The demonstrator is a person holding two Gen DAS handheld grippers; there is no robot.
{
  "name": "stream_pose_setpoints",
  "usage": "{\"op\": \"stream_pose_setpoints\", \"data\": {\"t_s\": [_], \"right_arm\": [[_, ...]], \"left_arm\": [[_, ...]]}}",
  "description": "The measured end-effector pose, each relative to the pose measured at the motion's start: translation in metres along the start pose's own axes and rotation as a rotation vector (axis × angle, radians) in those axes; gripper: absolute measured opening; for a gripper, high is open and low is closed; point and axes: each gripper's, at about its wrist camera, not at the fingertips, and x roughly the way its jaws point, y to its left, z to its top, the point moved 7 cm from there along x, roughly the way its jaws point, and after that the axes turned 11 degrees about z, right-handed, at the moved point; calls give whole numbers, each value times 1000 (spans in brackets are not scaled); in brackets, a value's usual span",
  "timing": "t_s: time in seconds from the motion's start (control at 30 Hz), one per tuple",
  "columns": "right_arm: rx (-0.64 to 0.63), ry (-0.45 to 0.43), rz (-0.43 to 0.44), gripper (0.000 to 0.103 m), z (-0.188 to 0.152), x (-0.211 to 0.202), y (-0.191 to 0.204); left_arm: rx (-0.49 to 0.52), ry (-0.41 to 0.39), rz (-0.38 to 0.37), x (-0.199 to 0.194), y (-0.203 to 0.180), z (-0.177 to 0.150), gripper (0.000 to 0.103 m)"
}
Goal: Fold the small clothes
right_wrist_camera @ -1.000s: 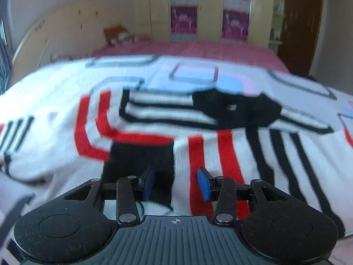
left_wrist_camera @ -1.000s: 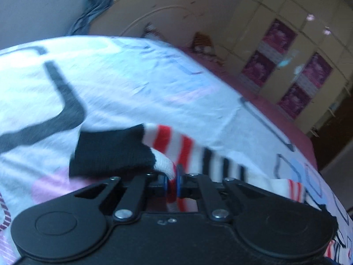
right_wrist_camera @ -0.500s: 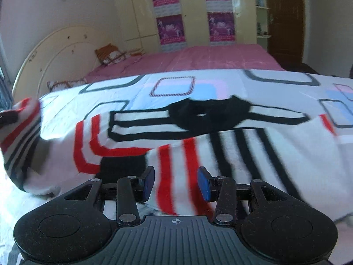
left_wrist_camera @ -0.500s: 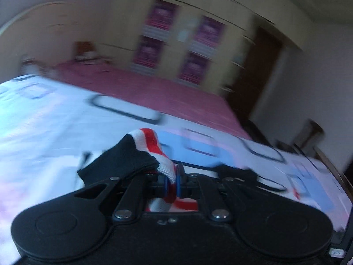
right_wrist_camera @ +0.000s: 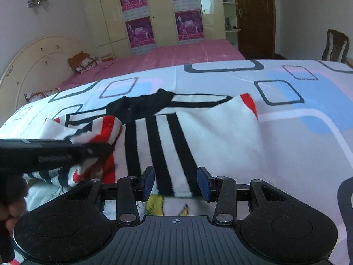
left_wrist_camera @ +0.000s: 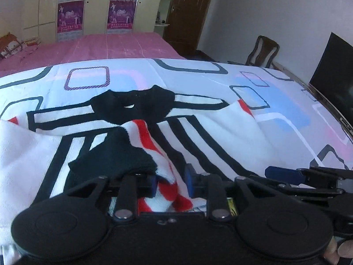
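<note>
Comparing with a second ago, the left tool [left_wrist_camera: 171,182] has carried the sleeve [left_wrist_camera: 141,152] from the left side across onto the sweater [left_wrist_camera: 198,132] body, and its jaws, then clamped on the cuff, now stand parted with the red-striped fabric lying loose between them. The sleeve rests draped over the chest, its black cuff just below the collar [left_wrist_camera: 134,106]. The right tool [right_wrist_camera: 175,180] is spread apart as before, holding nothing, hovering low over the sweater's lower hem; the left tool [right_wrist_camera: 55,154] shows at its left in that view. The sweater lies face up on the bed [left_wrist_camera: 286,101], collar toward the far edge, its right side already turned inward.

Judgement: the left sleeve fold is delivered and released; both sides now appear folded in. The remaining step is likely a bottom-to-collar fold. The sleeve sits bunched, not flat, and may need smoothing first.
</note>
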Motion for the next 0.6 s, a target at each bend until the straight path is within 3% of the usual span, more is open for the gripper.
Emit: {"op": "stream_pose_setpoints", "data": {"t_s": [0.03,0.1,0.3,0.6], "right_arm": [[1,0,5,43,-1,0,0],[10,-2,27,43,-1,-1,2],[-27,8,70,43,3,9,20],[-121,40,131,43,7,29,68]], "left_arm": [[4,-6,4,-3,1,0,44],[13,-24,27,-6,1,5,59],[21,-35,73,-27,11,7,61],[-10,-42,259,-60,72,-6,67]]}}
